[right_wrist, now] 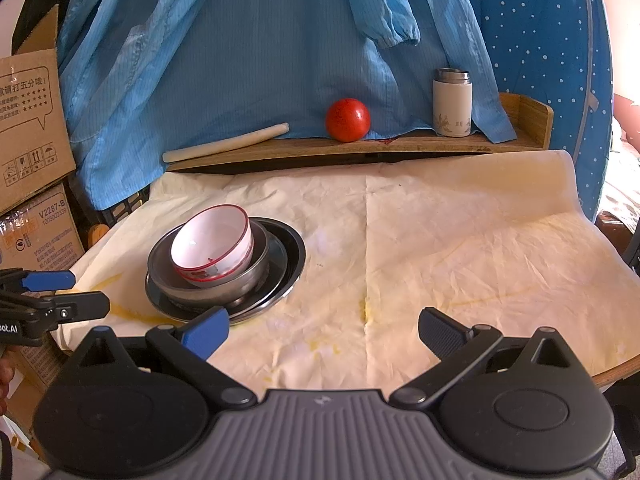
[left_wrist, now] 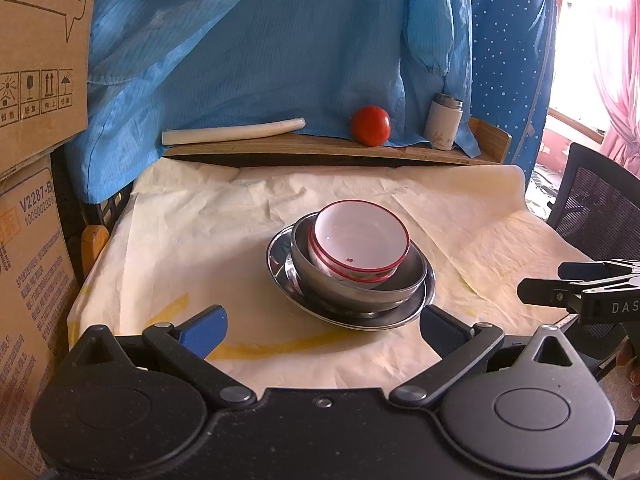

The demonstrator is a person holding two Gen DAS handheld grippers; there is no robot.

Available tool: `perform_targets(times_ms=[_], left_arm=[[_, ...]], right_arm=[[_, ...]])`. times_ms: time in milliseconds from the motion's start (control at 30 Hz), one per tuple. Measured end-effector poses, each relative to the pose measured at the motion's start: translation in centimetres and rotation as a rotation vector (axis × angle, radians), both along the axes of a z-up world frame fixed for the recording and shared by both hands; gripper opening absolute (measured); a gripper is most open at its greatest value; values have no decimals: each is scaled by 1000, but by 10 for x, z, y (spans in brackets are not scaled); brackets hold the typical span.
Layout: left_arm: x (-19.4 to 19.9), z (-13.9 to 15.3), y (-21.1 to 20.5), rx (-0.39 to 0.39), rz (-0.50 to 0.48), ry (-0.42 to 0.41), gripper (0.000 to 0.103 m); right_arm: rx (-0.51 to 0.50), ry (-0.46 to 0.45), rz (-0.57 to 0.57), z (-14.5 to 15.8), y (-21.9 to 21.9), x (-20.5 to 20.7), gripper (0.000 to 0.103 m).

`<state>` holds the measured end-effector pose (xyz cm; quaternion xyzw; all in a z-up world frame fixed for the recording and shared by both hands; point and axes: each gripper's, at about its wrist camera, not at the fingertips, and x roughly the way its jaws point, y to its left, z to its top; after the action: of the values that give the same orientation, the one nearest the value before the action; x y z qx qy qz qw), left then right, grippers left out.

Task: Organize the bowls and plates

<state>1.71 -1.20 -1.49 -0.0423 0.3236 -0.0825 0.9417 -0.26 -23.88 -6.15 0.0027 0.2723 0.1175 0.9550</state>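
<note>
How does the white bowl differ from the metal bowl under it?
The white bowl has a red rim and sits tilted; the metal bowl is plain grey steel and sits level. The white bowl is smaller and rests inside the metal bowl. Both are empty, stacked on the metal plate.

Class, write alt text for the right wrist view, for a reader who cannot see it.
A white red-rimmed bowl sits tilted inside a steel bowl on a round steel plate, left of centre on a cream-covered table. The open right gripper holds nothing; a red tomato rests on the wooden shelf behind.

steel bowl [left_wrist: 360, 284]: inside mostly hidden by white bowls [left_wrist: 360, 242] | bowl count: unclear
</note>
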Motion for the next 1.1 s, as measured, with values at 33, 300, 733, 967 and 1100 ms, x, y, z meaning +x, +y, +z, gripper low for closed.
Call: perform_targets(times_ms=[33,300,733,967,1100], left_arm=[[0,0,0,0,0,0,102],[1,0,1,0,-2,0,102],[2,-1,1,0,-2,2,102],[1,-1,1,-1,-1,1,102],[2,-1,2,-1,-2,2,102]], right_arm=[[0,0,0,0,0,0,103],[0,1,-2,0,1,0,103],[-1,2,1,0,0,1,103],[-2,4,2,0,0,3,103],[-1,4,0,0,0,2,103]])
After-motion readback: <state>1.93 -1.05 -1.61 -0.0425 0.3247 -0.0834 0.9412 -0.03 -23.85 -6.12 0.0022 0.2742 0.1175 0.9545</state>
